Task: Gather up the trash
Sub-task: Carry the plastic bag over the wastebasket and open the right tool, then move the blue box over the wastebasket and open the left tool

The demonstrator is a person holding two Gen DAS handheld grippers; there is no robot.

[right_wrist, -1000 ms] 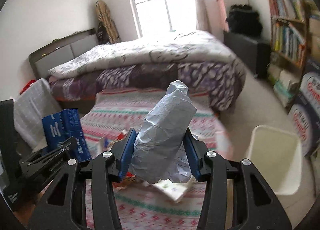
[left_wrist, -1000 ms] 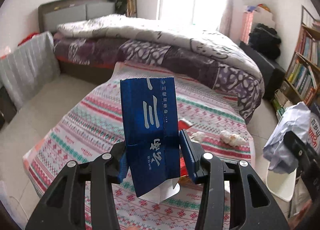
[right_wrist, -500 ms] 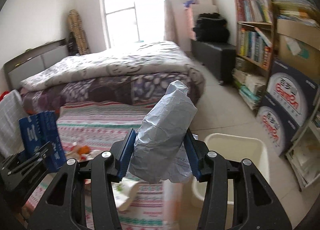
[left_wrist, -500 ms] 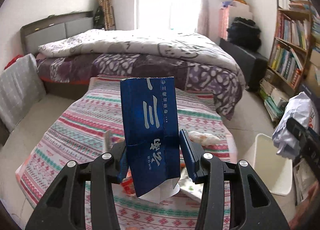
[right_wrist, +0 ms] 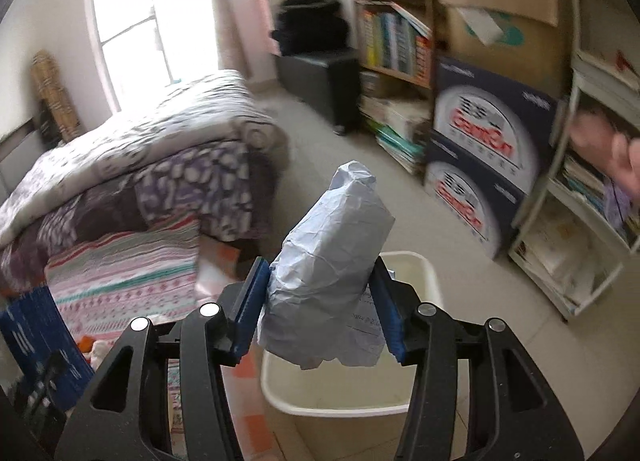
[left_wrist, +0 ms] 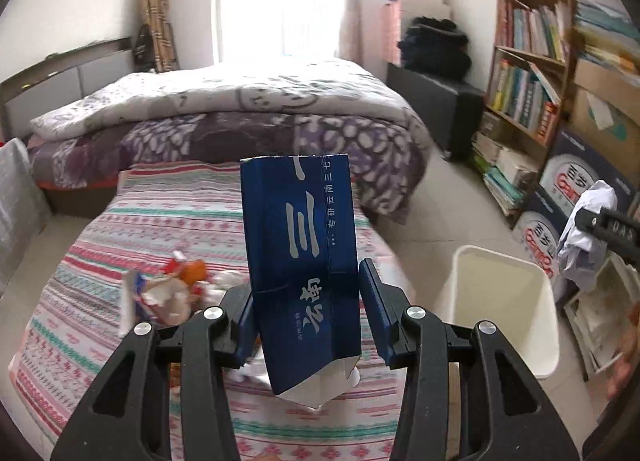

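My left gripper (left_wrist: 310,311) is shut on a tall blue carton (left_wrist: 300,261) with white Chinese lettering, held upright above the striped table. My right gripper (right_wrist: 318,303) is shut on a crumpled pale grey paper wad (right_wrist: 332,281), held over the near rim of the cream trash bin (right_wrist: 416,265). In the left wrist view the bin (left_wrist: 504,293) stands on the floor right of the table, and the right gripper with its wad (left_wrist: 584,237) is above the bin's right side. The blue carton also shows at the left edge of the right wrist view (right_wrist: 36,337).
More trash lies on the striped tablecloth (left_wrist: 120,245): a torn wrapper pile (left_wrist: 164,293) with orange bits. A bed (left_wrist: 240,109) is behind the table. Bookshelves (left_wrist: 532,73) and stacked cartons (right_wrist: 480,165) line the right wall next to the bin.
Both grippers swung right, away from the table toward the bin. The right gripper with the paper wad now sits over the bin. Both grips are unchanged.
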